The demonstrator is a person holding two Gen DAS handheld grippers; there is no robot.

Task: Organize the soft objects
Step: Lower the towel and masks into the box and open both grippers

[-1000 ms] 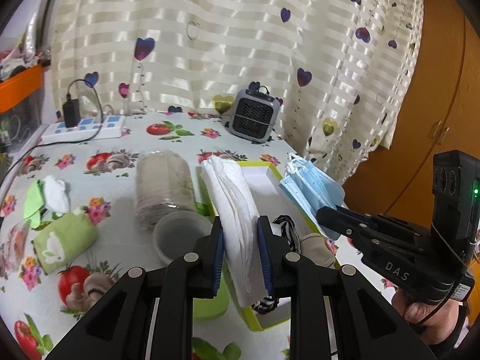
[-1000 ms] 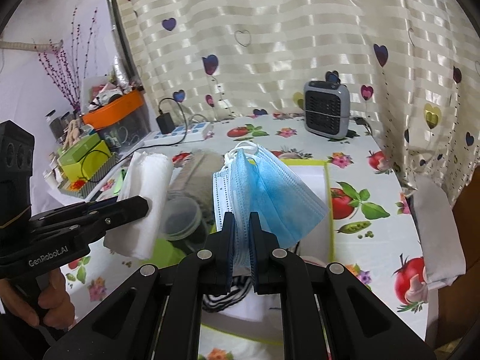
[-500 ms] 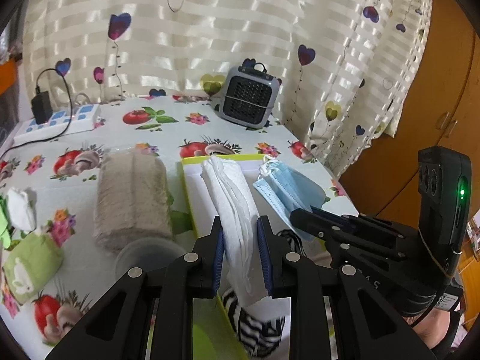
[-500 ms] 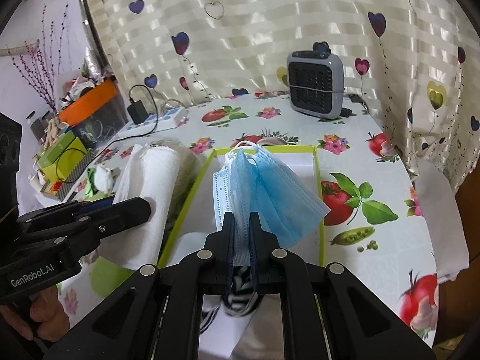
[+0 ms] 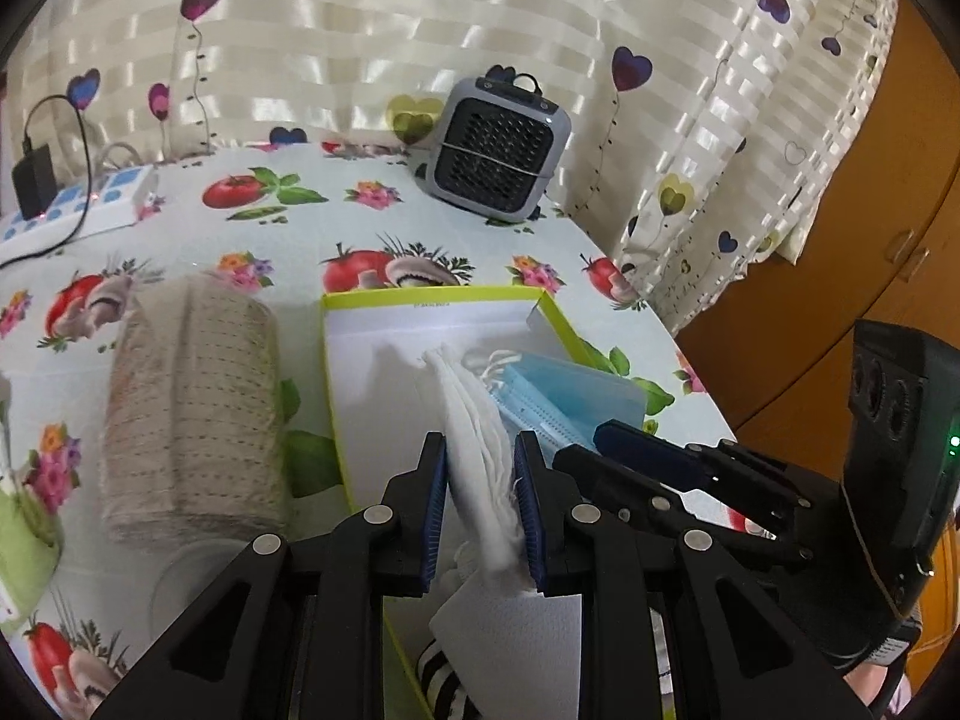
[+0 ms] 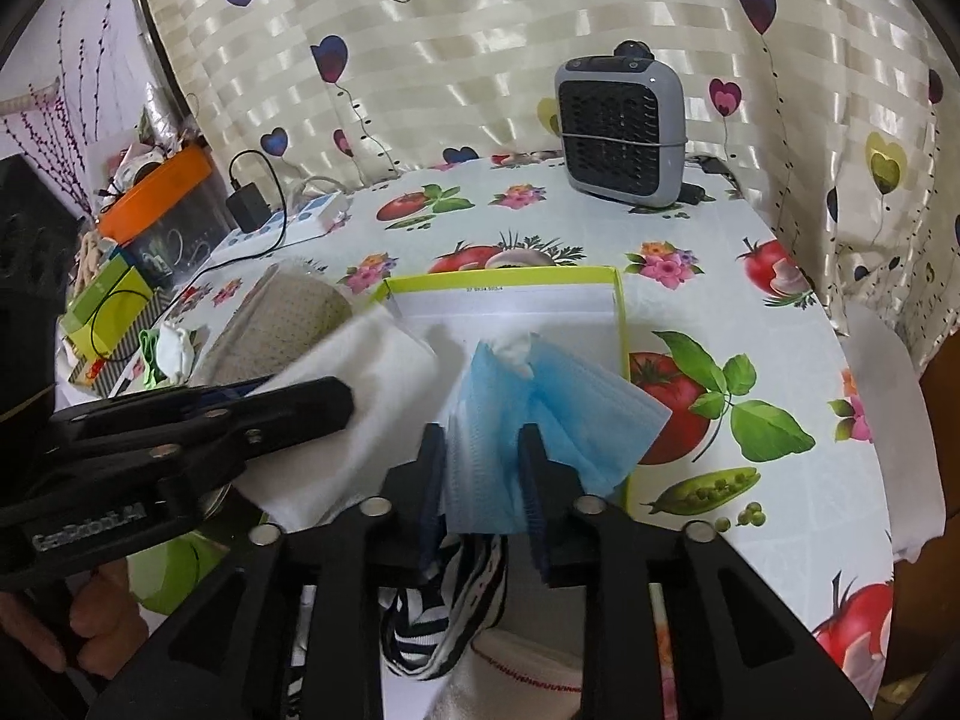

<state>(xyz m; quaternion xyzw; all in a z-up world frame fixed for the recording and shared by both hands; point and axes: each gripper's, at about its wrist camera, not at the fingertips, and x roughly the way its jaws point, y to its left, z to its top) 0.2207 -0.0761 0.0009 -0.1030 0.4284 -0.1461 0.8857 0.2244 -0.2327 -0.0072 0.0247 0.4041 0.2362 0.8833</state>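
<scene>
left hand-held gripper (image 5: 480, 501): clamped on a folded white cloth/tissue stack (image 5: 477, 438), blue pads pressed on both sides; the far end of the stack dips into the box

right hand-held gripper (image 6: 480, 486): jaws a bit apart w/ the light blue pleated face masks (image 6: 540, 408) sitting between them; can't tell if the pads actually pinch or just bracket the bundle

box: shallow cardboard box w/ lime-green rim and white inside (image 5: 432, 300), flat on the tabletop, both grippers hovering over its near half

masks' spot: in the left cam the blue masks (image 5: 564, 396) lie low inside the box on its right side, just beside the white stack, ear loops bunched at the far end

also in box: black-and-white striped fabric (image 6: 456, 600) at the near end, under the right gripper, plus some white fabric next to it

left of box: beige dotted rolled cloth (image 5: 192, 414) lying on the tabletop, just beside the box wall

tabletop: oilcloth w/ tomato + flower print (image 5: 288, 192)

back: small grey fan heater (image 5: 498, 150) against the heart-print curtain; white power strip (image 5: 78, 213) far left w/ a black adapter plugged in
</scene>
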